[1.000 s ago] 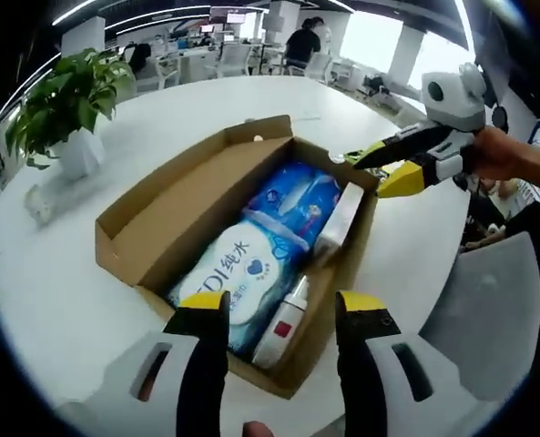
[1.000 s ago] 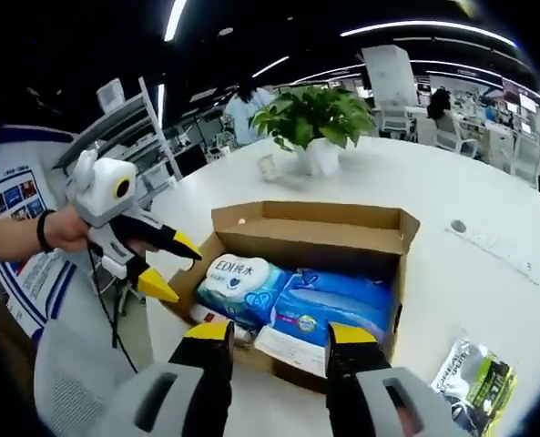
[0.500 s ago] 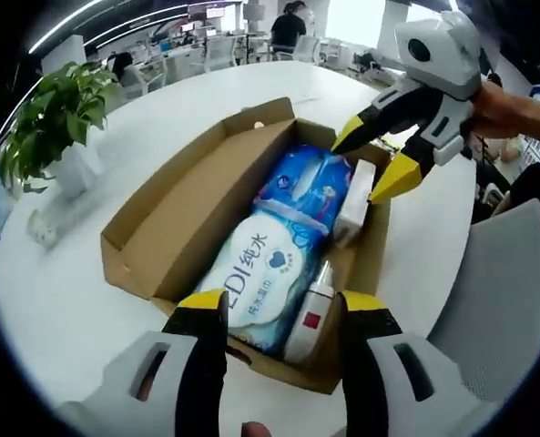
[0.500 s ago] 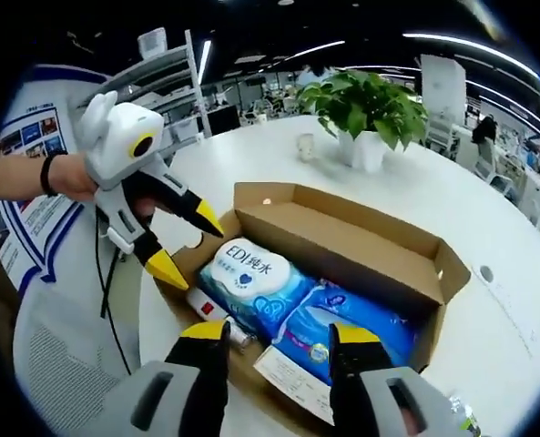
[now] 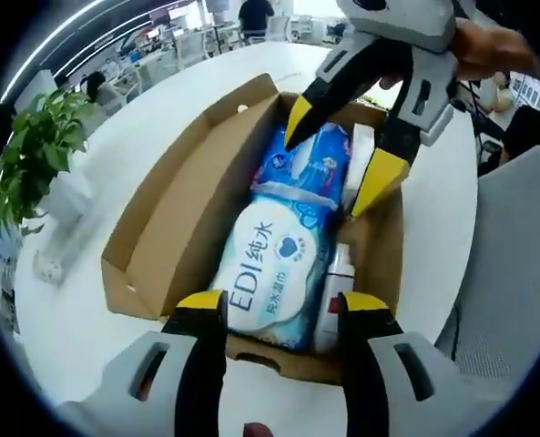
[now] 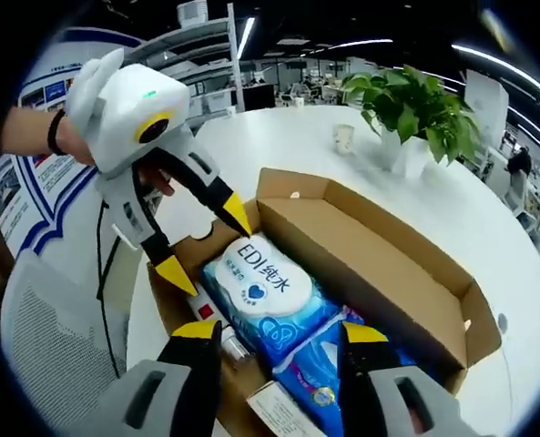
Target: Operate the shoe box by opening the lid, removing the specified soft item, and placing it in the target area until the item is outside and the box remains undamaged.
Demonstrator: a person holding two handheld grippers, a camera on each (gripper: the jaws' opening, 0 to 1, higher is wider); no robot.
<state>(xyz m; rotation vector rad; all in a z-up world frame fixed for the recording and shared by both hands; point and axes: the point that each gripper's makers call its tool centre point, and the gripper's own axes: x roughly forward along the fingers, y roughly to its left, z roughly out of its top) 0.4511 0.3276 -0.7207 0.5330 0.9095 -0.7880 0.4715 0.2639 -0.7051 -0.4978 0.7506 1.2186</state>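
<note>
Both claws had closed in on the open box over the last second, and both were spread with nothing between their tips. Nearest in the left gripper view, the left gripper [image 5: 277, 309] hung over the near end of the shoe box [image 5: 165, 218], its yellow tips framing the white wipes pack [image 5: 274, 273] marked EDI and the small white bottle [image 5: 335, 296] lying along the right wall beside it. A second earlier those tips had stood back from the box edge; now they sat directly above the pack.

Further in, the blue wipes pack [image 5: 310, 164] lay end to end with the white one, with a flat white carton [image 5: 361, 164] tucked against the right wall. Over that far end the right gripper [image 5: 338, 155] had swung in from outside the box corner, one tip above the blue pack and the other near the carton.

In the right gripper view the same scene ran the other way: the right gripper [image 6: 274, 339] over the blue pack [image 6: 320, 373], the white pack [image 6: 256, 296] beyond it, then the left gripper [image 6: 206, 241] at the far end. The lid flap [image 6: 361, 264] stood folded back, so opening looked done and the lift-out not yet begun. Both soft packs were still inside the box. Beyond, on the white table [image 6: 279, 137], stood a potted plant [image 6: 415, 114].
</note>
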